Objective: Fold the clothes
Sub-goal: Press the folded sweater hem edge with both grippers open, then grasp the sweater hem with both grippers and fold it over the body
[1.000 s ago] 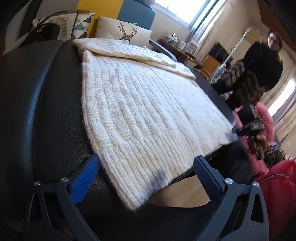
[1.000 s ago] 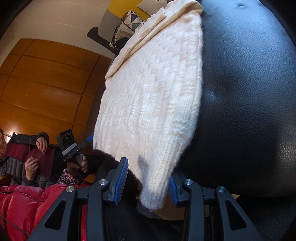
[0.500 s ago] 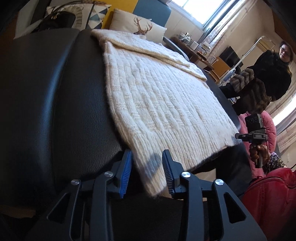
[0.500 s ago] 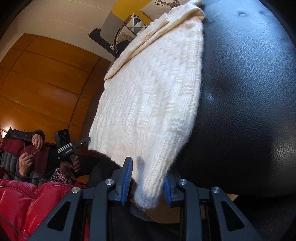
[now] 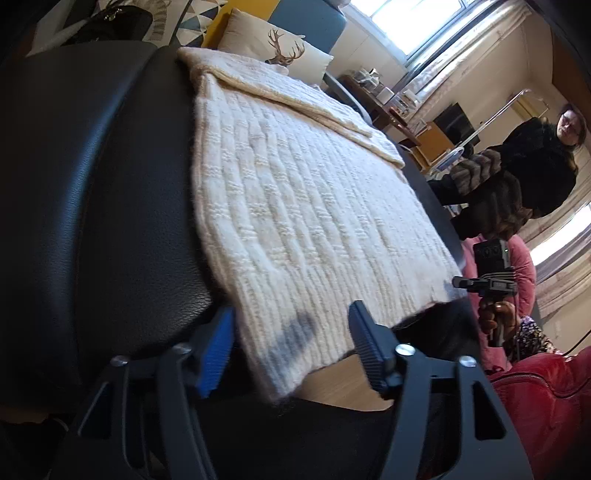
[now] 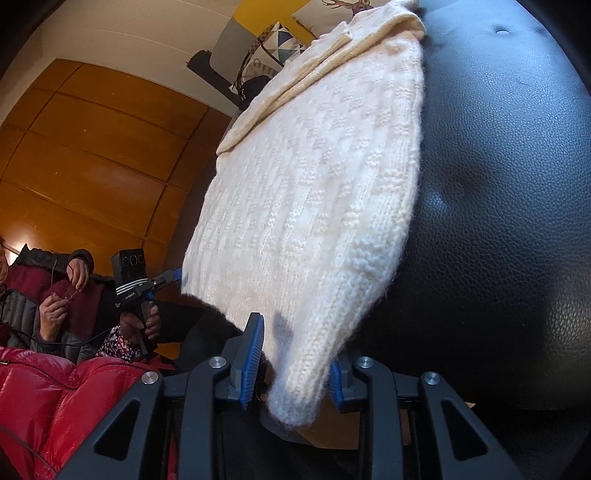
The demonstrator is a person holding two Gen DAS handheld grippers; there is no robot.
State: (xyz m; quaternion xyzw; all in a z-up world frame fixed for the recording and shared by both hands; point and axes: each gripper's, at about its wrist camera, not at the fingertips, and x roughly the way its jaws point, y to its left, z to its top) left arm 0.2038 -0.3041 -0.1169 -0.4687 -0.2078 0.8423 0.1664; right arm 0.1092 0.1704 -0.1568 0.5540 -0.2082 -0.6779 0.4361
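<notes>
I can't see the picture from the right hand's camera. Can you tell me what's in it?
A fluffy cream knitted sweater lies on a black leather cushion, and its near corner hangs between the blue pads of the right tool, which pinch it. Farther left, the left tool reaches the sweater's other corner.

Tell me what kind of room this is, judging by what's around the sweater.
Probably a home living room. The cream knit sweater lies on a black leather seat; behind it sit a deer-print cushion and a cluttered side table under a bright window.
</notes>
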